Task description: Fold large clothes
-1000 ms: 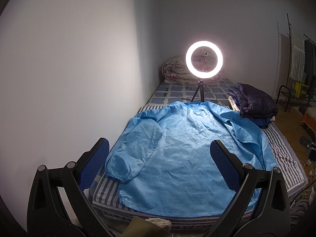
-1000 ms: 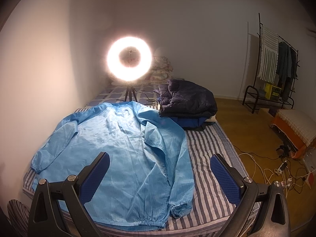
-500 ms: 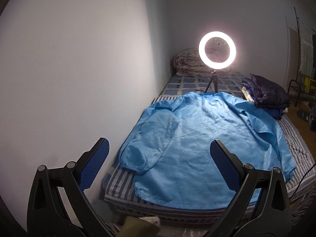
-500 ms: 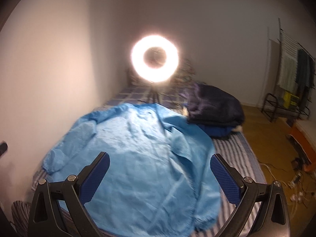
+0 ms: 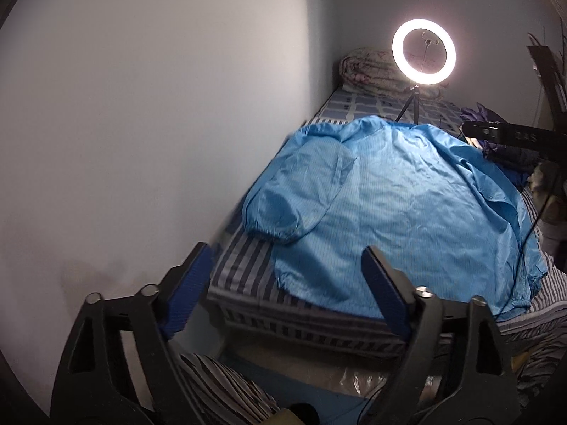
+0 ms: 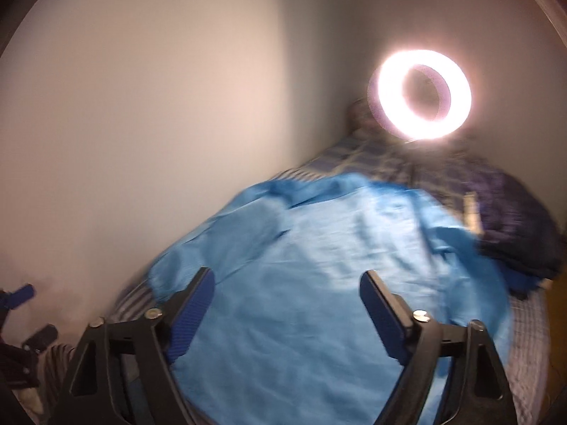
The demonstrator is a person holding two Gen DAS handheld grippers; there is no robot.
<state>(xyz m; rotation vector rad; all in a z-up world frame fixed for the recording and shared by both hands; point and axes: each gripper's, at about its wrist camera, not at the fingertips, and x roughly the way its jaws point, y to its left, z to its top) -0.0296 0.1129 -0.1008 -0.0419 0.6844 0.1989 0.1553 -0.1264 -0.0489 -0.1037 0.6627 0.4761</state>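
A large light blue jacket [image 5: 407,209] lies spread flat on the striped bed [image 5: 244,265], its left sleeve folded down along the wall side. It also shows, blurred, in the right wrist view [image 6: 319,283]. My left gripper [image 5: 287,283] is open and empty, held above the bed's near left corner, apart from the jacket. My right gripper [image 6: 287,308] is open and empty, held over the jacket's lower part without touching it.
A lit ring light [image 5: 423,55] on a tripod stands on the bed behind the jacket. A rolled quilt [image 5: 368,71] lies at the head. A dark blue pile of clothes [image 6: 514,226] sits at the right. A white wall [image 5: 141,124] runs along the left.
Both grippers have swung left and moved closer to the bed. The wall now fills more of both views. The jacket has not moved. Both jaws stay open.
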